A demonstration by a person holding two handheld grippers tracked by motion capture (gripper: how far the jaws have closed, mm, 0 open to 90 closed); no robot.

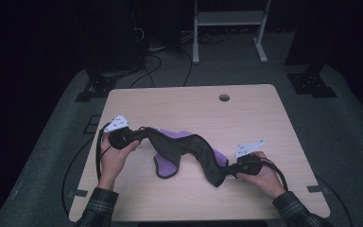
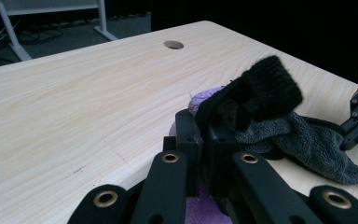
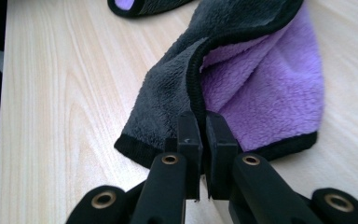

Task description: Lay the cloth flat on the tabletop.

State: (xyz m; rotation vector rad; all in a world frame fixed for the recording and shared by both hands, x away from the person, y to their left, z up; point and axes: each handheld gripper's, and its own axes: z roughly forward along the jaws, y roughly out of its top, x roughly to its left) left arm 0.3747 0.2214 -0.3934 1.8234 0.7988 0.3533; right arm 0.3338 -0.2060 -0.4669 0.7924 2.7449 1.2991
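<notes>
A fleecy cloth (image 1: 184, 149), dark grey on one side and purple on the other with black edging, lies stretched and partly twisted across the near half of the table (image 1: 194, 104). My left gripper (image 1: 136, 136) is shut on the cloth's left end, and in the left gripper view the jaws (image 2: 204, 135) pinch a bunched black-edged corner of the cloth (image 2: 303, 140). My right gripper (image 1: 231, 171) is shut on the right end. In the right gripper view its jaws (image 3: 204, 126) stand almost together on the black hem where the grey and purple sides of the cloth (image 3: 256, 88) fold.
A round cable hole (image 1: 224, 98) sits near the table's far edge. Beyond the table stand a white metal frame (image 1: 229, 19) and dark stands, with cables on the floor. The person's hands (image 1: 113, 158) rest near the front edge.
</notes>
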